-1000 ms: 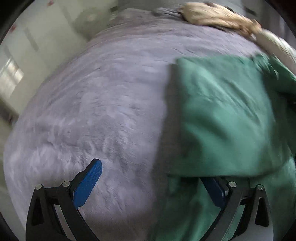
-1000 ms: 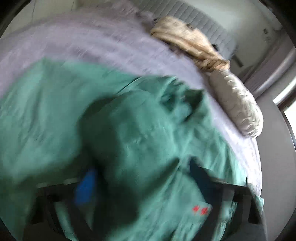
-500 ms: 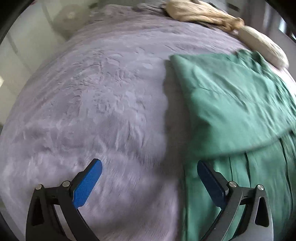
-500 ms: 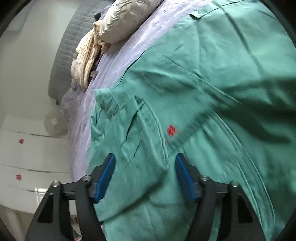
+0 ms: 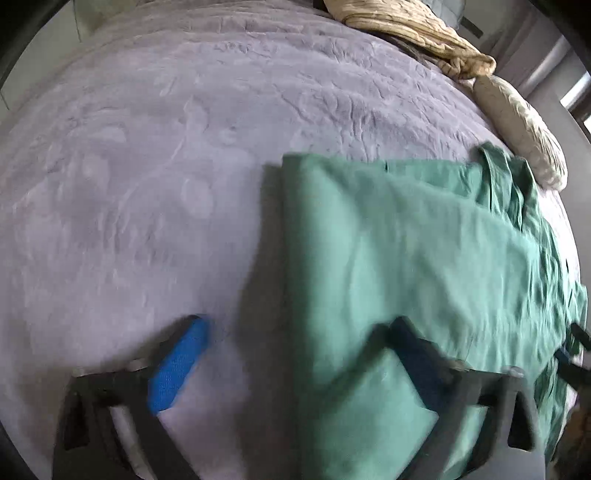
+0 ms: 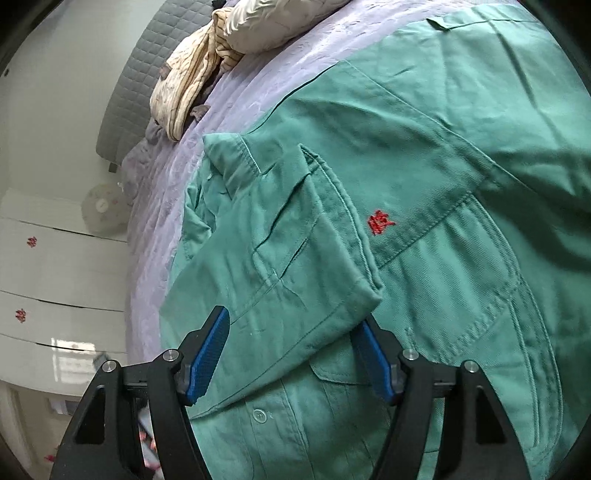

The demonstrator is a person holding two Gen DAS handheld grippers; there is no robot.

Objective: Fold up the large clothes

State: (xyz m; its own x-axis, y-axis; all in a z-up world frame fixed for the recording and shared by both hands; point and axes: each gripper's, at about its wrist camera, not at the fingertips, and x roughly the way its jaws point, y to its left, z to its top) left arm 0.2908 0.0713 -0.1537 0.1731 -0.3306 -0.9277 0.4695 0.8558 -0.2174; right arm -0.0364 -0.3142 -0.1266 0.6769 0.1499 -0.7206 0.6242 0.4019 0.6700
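Note:
A large green work jacket lies partly folded on a lilac bedspread. In the right wrist view the jacket shows red embroidery, a chest pocket and a button. My left gripper is open, its blue pads straddling the jacket's left folded edge; this view is blurred. My right gripper is open just above a folded sleeve lying across the jacket front, with the cloth between the pads but not pinched.
A beige quilt and a cream pillow lie at the bed's head by a grey headboard. White drawers and a round fan stand beside the bed.
My left gripper has moved right, over the jacket's folded edge. My right gripper stays open and has closed in on the folded sleeve. A second ago the right view was blurred with cloth over it.

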